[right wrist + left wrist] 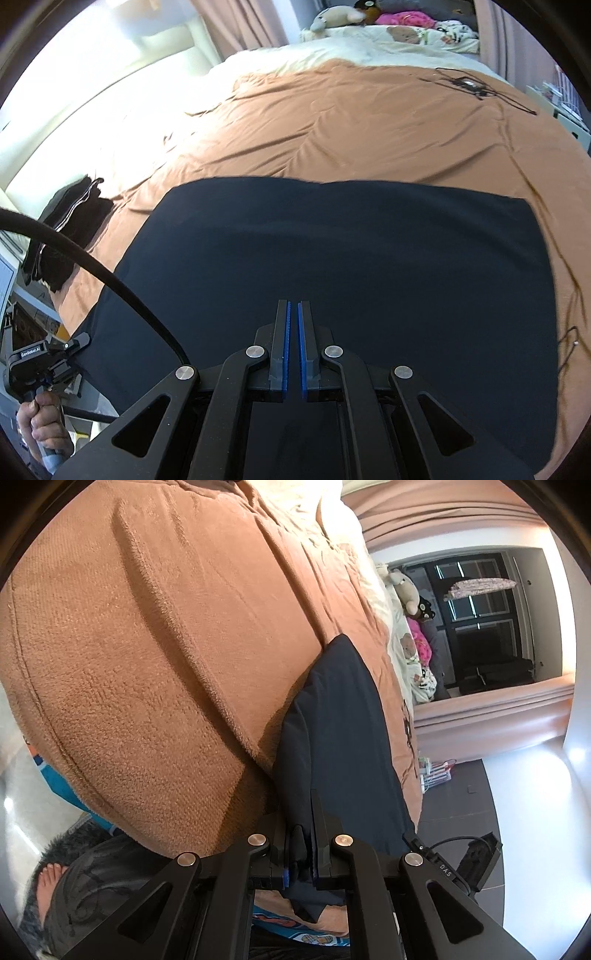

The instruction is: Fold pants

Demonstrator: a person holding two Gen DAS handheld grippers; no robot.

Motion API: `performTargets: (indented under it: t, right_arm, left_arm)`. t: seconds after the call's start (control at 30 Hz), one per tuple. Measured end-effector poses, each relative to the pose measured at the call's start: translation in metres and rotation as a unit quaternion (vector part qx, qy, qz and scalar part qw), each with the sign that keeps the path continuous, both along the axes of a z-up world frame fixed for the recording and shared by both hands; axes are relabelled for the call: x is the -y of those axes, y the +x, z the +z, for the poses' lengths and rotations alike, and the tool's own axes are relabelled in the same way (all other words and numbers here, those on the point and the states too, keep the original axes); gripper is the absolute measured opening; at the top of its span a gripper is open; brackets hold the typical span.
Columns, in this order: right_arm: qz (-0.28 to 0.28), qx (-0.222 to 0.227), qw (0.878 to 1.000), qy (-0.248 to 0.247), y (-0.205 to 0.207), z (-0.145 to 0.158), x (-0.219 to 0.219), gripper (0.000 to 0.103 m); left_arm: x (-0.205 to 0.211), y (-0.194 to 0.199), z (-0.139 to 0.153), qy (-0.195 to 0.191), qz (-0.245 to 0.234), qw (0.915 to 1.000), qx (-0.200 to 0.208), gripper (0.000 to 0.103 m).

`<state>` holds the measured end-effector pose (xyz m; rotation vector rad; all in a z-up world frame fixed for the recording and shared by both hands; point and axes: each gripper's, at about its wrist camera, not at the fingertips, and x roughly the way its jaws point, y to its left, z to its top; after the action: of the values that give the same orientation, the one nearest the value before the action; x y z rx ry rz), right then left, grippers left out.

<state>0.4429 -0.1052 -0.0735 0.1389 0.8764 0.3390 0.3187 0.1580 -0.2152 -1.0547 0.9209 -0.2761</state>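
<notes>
Orange bedspread (369,125) carries dark pants (332,251). Left gripper (308,812), marked "GenRobot.AI" and "DAS", pinches their edge. Right gripper (294,306) hovers closed, holding nothing.

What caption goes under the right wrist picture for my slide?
Shut right gripper above dark pants spread on the brown bedcover.

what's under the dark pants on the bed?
The dark pants lie flat on an orange-brown blanket, which shows around their far and side edges. Whatever lies under the pants themselves is covered.
</notes>
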Motion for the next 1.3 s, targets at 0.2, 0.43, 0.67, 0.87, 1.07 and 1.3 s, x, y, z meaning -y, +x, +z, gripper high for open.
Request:
performTargets:
  t: [0.2,0.43,0.67,0.87,1.07,1.3]
  right_arm:
    - [0.014,-0.023,1.000,-0.010,0.015,-0.017,-0.025,0.001]
    - [0.012,-0.049,0.998,-0.031,0.009,-0.043,-0.040,0.001]
    - [0.010,-0.067,0.998,-0.018,-0.020,-0.044,-0.040,0.001]
    - [0.010,-0.076,0.997,-0.002,-0.025,-0.041,-0.037,0.001]
    - [-0.004,-0.075,0.997,-0.011,0.006,-0.037,-0.035,0.001]
    - [-0.037,-0.081,0.996,-0.017,0.049,-0.036,-0.037,0.001]
  left_arm:
    - [0.000,-0.001,0.000,-0.010,0.003,0.9999,-0.003,0.007]
    - [0.001,-0.001,-0.001,-0.015,0.006,0.9998,-0.006,0.007]
    - [0.001,-0.003,0.000,-0.020,0.011,0.9997,-0.005,0.007]
    - [0.000,-0.005,-0.002,-0.026,0.015,0.9995,-0.007,0.007]
    - [-0.001,-0.007,-0.004,-0.026,0.018,0.9995,-0.011,0.007]
    - [0.001,-0.011,-0.005,-0.028,0.026,0.9991,-0.018,0.007]
